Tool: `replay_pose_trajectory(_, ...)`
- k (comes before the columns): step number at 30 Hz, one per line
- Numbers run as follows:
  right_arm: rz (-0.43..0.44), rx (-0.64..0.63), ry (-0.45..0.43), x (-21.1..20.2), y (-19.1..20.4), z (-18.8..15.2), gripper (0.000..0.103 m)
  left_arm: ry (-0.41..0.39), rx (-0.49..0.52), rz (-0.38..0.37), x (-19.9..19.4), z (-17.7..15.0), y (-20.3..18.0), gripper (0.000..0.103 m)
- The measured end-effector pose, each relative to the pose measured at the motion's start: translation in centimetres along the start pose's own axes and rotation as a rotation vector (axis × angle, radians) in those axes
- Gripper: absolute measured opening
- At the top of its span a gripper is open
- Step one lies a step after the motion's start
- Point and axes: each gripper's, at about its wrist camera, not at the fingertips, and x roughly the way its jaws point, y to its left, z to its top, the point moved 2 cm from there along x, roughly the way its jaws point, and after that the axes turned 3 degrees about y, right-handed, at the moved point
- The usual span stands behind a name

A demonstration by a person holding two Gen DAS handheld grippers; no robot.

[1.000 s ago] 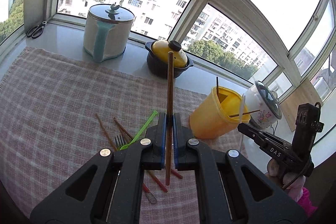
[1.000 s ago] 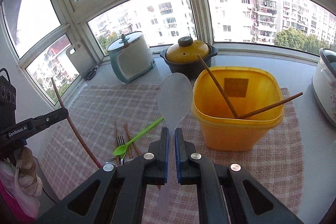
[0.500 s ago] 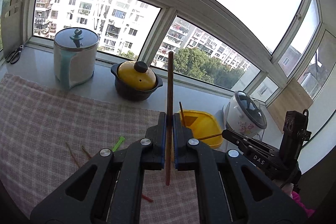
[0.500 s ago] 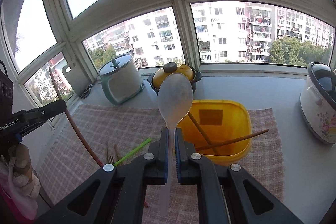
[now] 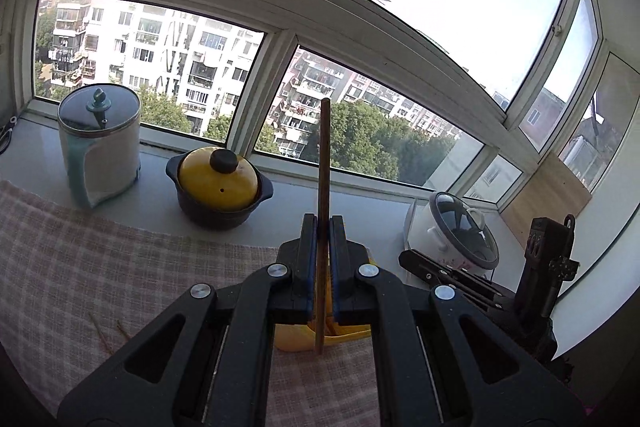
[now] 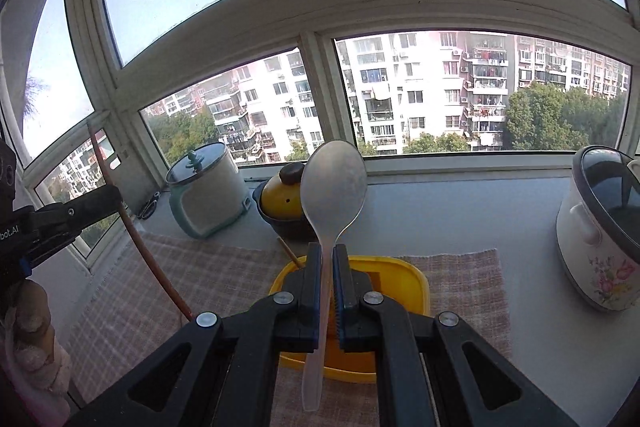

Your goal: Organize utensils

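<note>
I am holding 2 utensils upright over the tub (image 6: 412, 283) for dropping in: left gripper (image 5: 323, 259) pinching a chopstick (image 5: 323, 155), right gripper (image 6: 327, 287) pinching a spoon (image 6: 334, 183).

Grey sill (image 6: 460, 211) carries checked cloth (image 5: 100, 267), three pots; yellow bin (image 6: 412, 285) and loose chopsticks (image 5: 100, 333) on cloth.
</note>
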Motion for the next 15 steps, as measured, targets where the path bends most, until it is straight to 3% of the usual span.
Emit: replay_pose_trajectory(15, -0.072, 0.013, 0.004, 4.6, -2.2, 1.0, 0.003, 0.056, 0.003, 0.029, 5.7, 0.7, -0.3, 0.003)
